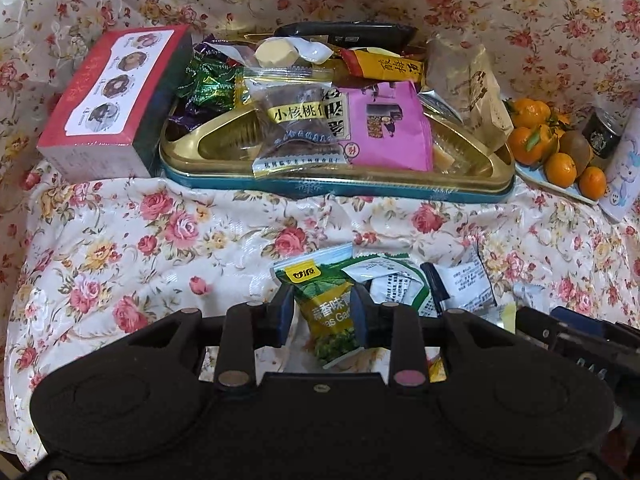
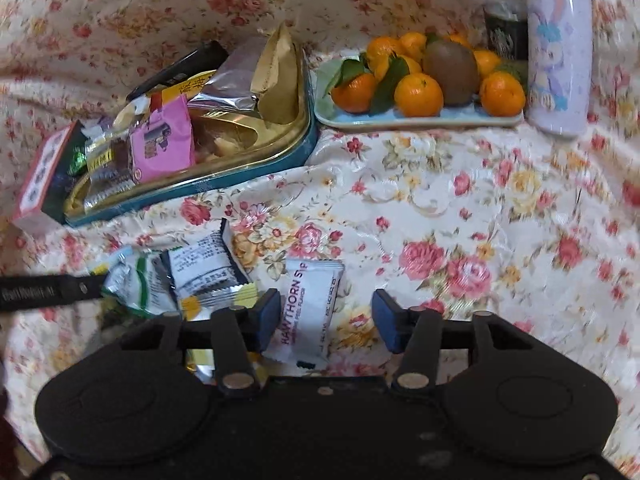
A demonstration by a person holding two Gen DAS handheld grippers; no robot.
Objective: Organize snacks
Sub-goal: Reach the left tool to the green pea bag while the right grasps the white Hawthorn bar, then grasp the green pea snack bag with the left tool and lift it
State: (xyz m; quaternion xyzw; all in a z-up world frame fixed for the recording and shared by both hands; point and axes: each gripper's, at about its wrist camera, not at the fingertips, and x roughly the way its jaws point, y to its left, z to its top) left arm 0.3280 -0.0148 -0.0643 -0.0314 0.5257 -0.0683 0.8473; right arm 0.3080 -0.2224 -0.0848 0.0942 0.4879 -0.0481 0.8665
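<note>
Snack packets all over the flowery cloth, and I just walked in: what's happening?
A person is sorting snacks with two handheld tools. The left tool straddles a green pea packet; the right tool is open around a white hawthorn packet lying on the cloth. The gold-lined tin behind already holds several packets.

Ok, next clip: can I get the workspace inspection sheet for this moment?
Surface: floral cloth, wrinkled.
Job's things: snack tin piled with packets; green pea packet, hawthorn packet and other loose packets on the cloth.
Clutter: red box, fruit plate, purple bottle, dark can.
Grippers: left gripper straddles green pea packet, contact unclear; right gripper open around hawthorn packet.
Cables: nothing seen.
Surroundings: cloth drapes up behind.
</note>
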